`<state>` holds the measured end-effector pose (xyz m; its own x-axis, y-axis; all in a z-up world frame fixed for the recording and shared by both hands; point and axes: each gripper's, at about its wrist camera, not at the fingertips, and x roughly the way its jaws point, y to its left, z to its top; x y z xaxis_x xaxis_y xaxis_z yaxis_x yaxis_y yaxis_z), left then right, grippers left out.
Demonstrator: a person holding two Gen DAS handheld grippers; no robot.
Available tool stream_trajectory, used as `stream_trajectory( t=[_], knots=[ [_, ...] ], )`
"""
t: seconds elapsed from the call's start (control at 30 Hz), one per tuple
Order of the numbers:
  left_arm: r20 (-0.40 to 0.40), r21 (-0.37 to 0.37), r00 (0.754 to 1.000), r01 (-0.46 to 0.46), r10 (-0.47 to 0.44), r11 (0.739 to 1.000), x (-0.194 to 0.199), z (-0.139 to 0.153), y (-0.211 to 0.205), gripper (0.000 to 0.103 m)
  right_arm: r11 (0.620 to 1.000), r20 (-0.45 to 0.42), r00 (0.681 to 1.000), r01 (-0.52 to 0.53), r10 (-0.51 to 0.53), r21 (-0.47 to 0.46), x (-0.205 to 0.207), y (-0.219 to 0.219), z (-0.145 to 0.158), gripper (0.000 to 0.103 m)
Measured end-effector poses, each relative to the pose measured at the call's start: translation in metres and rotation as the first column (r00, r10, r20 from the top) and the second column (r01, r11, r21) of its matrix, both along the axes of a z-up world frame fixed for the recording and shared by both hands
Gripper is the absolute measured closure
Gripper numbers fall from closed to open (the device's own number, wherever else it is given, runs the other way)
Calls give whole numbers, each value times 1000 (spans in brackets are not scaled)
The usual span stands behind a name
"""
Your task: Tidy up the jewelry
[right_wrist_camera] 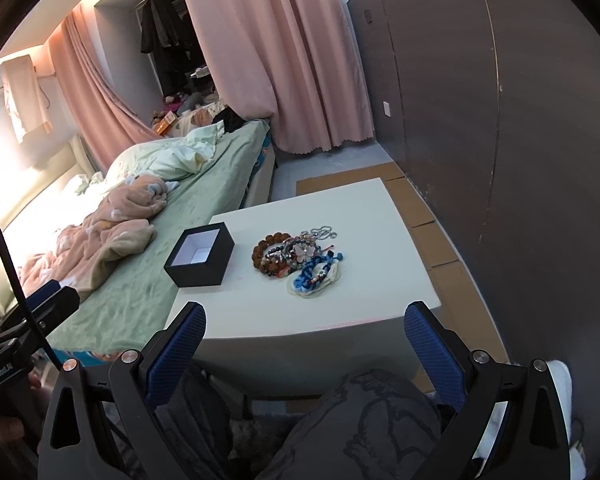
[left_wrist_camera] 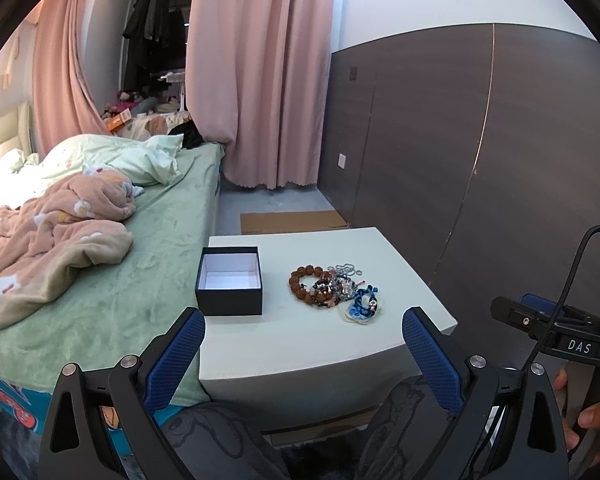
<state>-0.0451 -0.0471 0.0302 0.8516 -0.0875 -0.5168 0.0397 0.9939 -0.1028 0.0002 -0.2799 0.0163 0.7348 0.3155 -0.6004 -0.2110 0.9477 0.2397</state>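
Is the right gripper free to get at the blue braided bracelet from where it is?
Probably yes: the right gripper is open, and nothing stands between it and the blue braided bracelet atop the pile's near edge.

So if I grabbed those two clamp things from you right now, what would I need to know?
Left gripper: open, empty, short of the table.
Right gripper: open, empty, also held back.
The black box sits open and empty on the white table, beside the bed.
The jewelry pile, beaded bracelets, chains and blue cord pieces, lies tangled to the box's right.
Done: nothing boxed. Left: everything.
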Motion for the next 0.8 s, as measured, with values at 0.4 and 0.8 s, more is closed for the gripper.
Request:
stream_trajectory(
  t=[0.4,0.8],
  knots=[
    [-19,-12,1000,-10,10,1000,10,-5,8,4,1000,-12,1000,-10,10,-4,3,3,-2,3],
    [-39,0,999,-17,17,1000,36,-15,8,4,999,-21,999,-26,26,-22,17,2,-13,3]
  ],
)
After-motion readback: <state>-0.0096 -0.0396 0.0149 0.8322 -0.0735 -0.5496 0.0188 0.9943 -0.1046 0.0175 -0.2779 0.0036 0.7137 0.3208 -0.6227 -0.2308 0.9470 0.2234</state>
